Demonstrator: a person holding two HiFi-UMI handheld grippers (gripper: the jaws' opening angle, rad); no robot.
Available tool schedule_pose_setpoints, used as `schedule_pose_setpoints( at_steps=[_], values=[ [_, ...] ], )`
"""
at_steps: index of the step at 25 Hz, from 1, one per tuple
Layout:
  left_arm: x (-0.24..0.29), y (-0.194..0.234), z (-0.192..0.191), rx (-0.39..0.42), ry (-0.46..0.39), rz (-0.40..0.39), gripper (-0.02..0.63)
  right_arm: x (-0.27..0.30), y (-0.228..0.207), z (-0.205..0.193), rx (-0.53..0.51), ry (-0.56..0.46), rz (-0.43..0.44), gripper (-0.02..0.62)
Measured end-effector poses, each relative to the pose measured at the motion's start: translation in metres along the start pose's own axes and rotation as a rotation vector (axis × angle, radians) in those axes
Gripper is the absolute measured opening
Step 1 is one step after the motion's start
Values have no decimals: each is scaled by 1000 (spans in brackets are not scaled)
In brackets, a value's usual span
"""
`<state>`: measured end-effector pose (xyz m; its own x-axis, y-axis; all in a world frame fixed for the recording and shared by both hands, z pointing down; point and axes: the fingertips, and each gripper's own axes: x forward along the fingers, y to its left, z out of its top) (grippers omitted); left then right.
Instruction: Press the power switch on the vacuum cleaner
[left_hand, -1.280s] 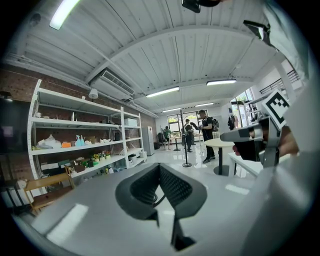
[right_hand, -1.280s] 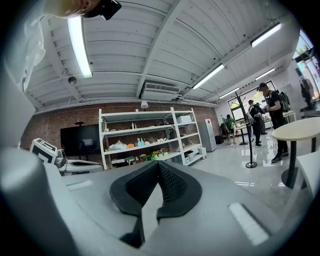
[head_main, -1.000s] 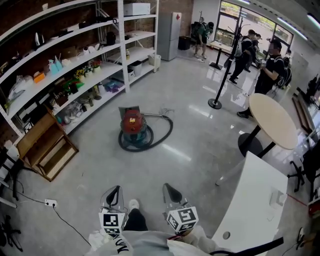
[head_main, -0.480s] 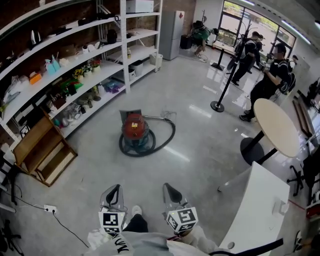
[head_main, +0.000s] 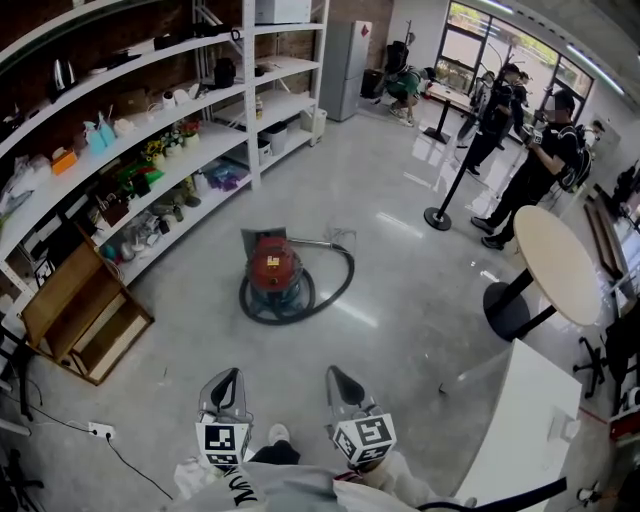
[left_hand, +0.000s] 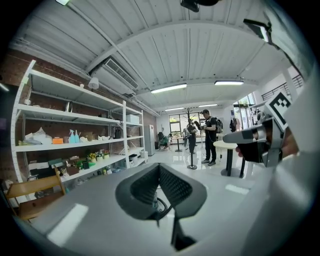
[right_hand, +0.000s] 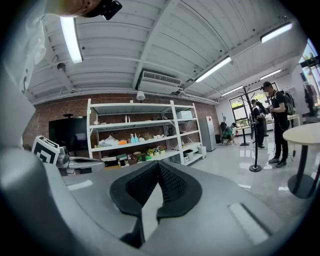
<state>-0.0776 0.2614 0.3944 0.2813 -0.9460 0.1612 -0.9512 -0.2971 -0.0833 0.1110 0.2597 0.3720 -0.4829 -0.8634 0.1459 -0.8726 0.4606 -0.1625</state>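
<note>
Jaws, left gripper (left_hand: 159, 166): tips closed against each other, nothing between them. Jaws, right gripper (right_hand: 159, 163): likewise closed tip to tip, nothing held. In the head view both grippers are held low and close to the person's body, side by side and pointing forward across the floor, each with its marker cube towards the camera.

Vacuum cleaner (head_main: 272, 265): a red-topped canister on a darker base. It stands upright on the polished grey floor (head_main: 400, 300), well ahead of both grippers and touched by neither. Its dark hose (head_main: 338, 282) curls on the floor around the base. The power switch is too small to make out in any view.

Surroundings: white shelving (head_main: 150, 125) stocked with bottles, plants and boxes runs along the left wall. A wooden crate (head_main: 80, 310) sits on the floor at its foot. A white power strip (head_main: 100, 430) with its cable lies on the floor to the person's left. A round table (head_main: 555, 262) stands to the right, with a white counter (head_main: 515, 420) nearer the person. Several people (head_main: 540, 165) stand by a stanchion post (head_main: 447, 185) at the far right.
</note>
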Motion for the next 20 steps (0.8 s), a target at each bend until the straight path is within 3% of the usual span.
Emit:
schedule_pose_setpoints(
  at_steps=[20],
  values=[
    [66,81,-3,-1,3,-6,0,101,4,6,-20,33,-26,2]
  ],
)
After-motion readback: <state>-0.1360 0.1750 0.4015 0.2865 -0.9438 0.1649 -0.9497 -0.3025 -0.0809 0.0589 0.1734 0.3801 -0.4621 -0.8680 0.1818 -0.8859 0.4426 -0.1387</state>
